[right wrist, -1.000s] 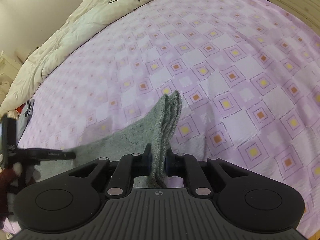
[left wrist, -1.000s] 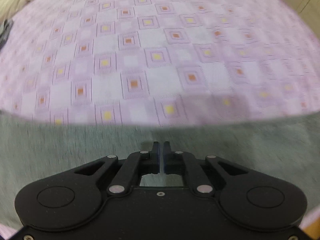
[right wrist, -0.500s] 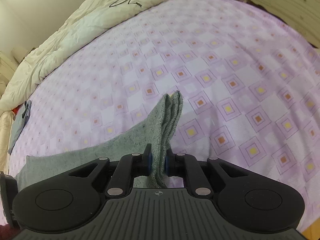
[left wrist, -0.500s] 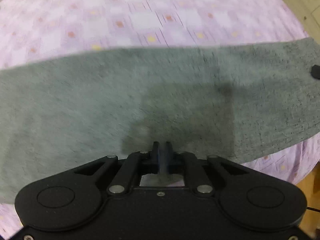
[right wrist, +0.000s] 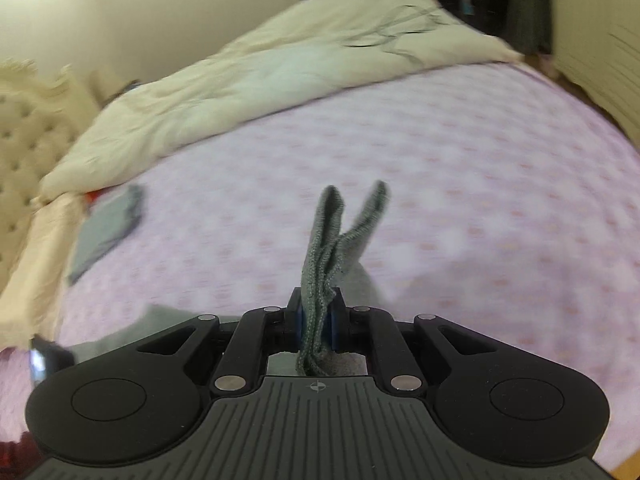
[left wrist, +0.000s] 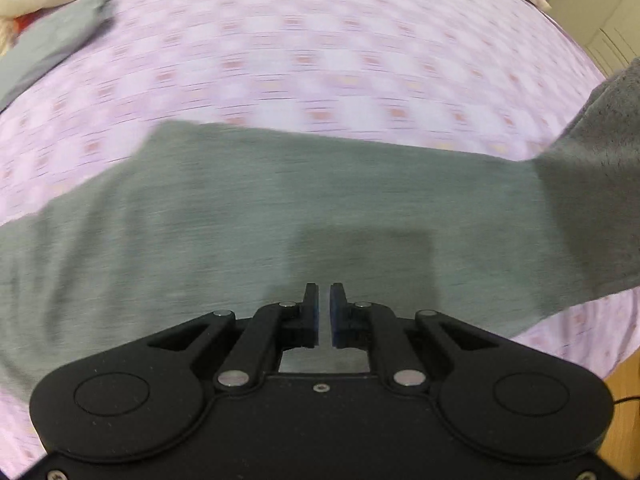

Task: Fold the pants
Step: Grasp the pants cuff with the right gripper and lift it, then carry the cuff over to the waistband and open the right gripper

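While your right gripper [right wrist: 317, 326] kept its blue pads pinched on a bunched edge of the grey pants [right wrist: 325, 264], two loops of that fabric stood up past the fingertips and splayed apart in a V. From the right wrist view, the rest of the garment dropped out of sight below the gripper body, with a grey patch showing low on the left against the bedsheet [right wrist: 460, 208].

Your left gripper [left wrist: 324, 312] hung over the pants [left wrist: 280, 216] with its jaws nearly together, a narrow slit between the blue pads and nothing caught in it. Its shadow fell as a dark block on the cloth just ahead of the fingertips. Seen from that side, the pants lay as a broad grey band across the near part of the pink checked bedsheet [left wrist: 320, 48], and at the right edge the cloth rose off the bed in a lifted fold.

A cream duvet [right wrist: 280, 76] was heaped along the far side of the bed. Another grey garment [right wrist: 106, 236] lay flat on the sheet near the far left corner, well apart from the pants. Both views were smeared by motion blur, so the sheet's pattern was hard to read.
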Tool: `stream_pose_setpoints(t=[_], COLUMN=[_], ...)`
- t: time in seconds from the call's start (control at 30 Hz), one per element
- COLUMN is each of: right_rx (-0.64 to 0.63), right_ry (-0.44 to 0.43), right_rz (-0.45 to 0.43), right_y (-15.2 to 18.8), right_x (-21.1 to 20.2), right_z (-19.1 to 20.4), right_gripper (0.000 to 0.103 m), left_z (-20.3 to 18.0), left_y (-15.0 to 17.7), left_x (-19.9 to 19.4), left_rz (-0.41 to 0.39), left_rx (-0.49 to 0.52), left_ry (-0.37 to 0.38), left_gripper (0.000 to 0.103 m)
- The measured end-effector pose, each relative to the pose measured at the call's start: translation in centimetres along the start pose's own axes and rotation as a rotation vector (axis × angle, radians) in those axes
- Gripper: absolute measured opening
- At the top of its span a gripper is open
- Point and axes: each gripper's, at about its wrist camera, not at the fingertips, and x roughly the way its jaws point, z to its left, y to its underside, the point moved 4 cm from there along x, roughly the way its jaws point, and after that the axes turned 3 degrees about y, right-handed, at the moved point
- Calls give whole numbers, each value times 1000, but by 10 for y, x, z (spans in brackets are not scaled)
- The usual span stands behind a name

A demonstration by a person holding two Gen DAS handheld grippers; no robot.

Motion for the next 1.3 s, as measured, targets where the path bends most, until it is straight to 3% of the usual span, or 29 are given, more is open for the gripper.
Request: stream_pose_setpoints(t=[0.17, 0.33, 0.37, 0.47, 0.53, 0.67, 0.8, 0.93, 1.03, 1.1, 1.17, 1.3], right_rx=[-92, -195, -212, -181, -158, -111, -22, 34, 71, 83, 36, -45], right_ry=[-46, 22, 23, -58, -110, -129, -25, 92, 153, 97, 94, 20], right_rz=[76, 134, 145, 229, 232, 151, 115, 171, 276, 285, 318, 217], right_y=[43, 101, 109, 126, 127, 113, 102, 115, 131, 130, 122, 87], right_x=[72, 150, 160, 179, 173, 142, 121, 118, 131, 125, 119, 103], right_z=[87, 142, 149, 159, 165, 141, 78, 8, -34, -44, -42, -36], right_gripper=[12, 13, 17, 29, 32, 32, 32, 32, 30, 28, 28, 29], left_z=[59, 91, 96, 102, 104, 91, 53, 21, 8, 7, 6, 6], left_y=[10, 16, 17, 17, 16, 7, -6, -6, 6, 17, 20, 20], left_x=[-16, -27, -28, -34, -37, -37, -19, 11, 39, 53, 53, 52], left_rz=[-9, -14, -12, -9, -15, -37, -40, 9, 106, 146, 116, 115], left_rx=[-50, -61, -64, -68, -61, -36, 3, 29, 13, -1, -12, -48], left_ry=[-33, -65, -68, -72, -70, -37, 23, 55, 36, -3, -16, -41], left_gripper=[13, 13, 13, 13, 13, 13, 13, 13, 13, 13, 13, 13])
